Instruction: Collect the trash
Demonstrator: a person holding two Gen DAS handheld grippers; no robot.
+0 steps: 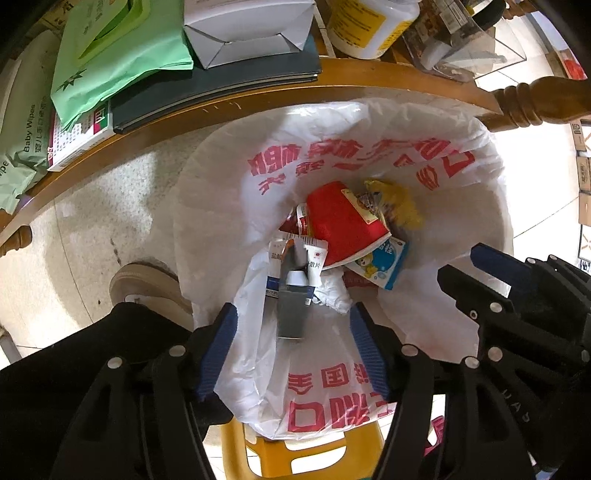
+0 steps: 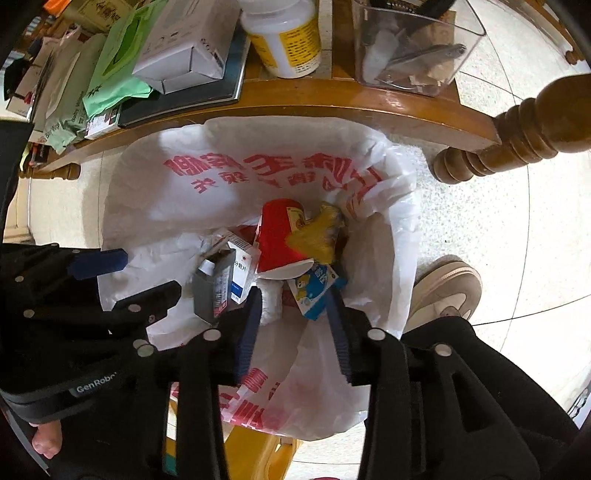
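A white trash bag (image 1: 229,177) with red print lines a bin below the table; it also shows in the right wrist view (image 2: 155,206). Inside lie a red paper cup (image 1: 341,221), a yellow wrapper (image 1: 400,203), a blue carton (image 1: 384,264), white medicine boxes (image 1: 314,258), crumpled tissue (image 1: 334,291) and a grey box (image 1: 291,314). My left gripper (image 1: 291,317) is open above the bag, with the grey box between its fingers, apparently untouched. My right gripper (image 2: 293,299) is open and empty over the bag; it also shows in the left wrist view (image 1: 465,262).
A wooden table edge (image 1: 369,79) runs above the bag, holding a green pack (image 1: 122,55), a white box (image 1: 243,33), a white bottle (image 2: 286,37) and a clear container (image 2: 413,44). A turned table leg (image 2: 517,133), a shoe (image 2: 443,291) and a yellow stool (image 1: 295,458) are nearby.
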